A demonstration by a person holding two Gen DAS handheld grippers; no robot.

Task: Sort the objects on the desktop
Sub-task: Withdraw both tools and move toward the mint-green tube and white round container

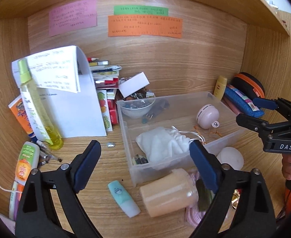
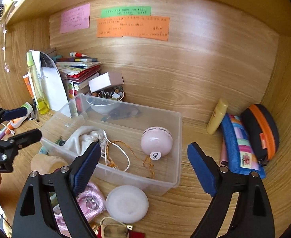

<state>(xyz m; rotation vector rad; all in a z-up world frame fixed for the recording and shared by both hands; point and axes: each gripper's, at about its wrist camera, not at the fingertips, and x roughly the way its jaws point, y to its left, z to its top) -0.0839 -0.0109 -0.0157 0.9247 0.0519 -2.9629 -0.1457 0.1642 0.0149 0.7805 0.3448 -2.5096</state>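
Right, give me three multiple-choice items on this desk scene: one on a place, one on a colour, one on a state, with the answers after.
1. Where does the pink round gadget lie?
A. inside the clear plastic bin
B. on the stack of books
C. beside the pencil case

2. What colour is the widest paper note on the back wall?
A. pink
B. green
C. orange

3. How do the left gripper and right gripper stand?
A. both shut on the bin
B. both open, holding nothing
C. one open, one shut on the white pouch

Answers: 1 A, since the bin's walls surround it in both views. 2 C, as the orange strip spans more than the green note or the pink one. 3 B, since each pair of blue pads stands wide apart with nothing pressed between them.
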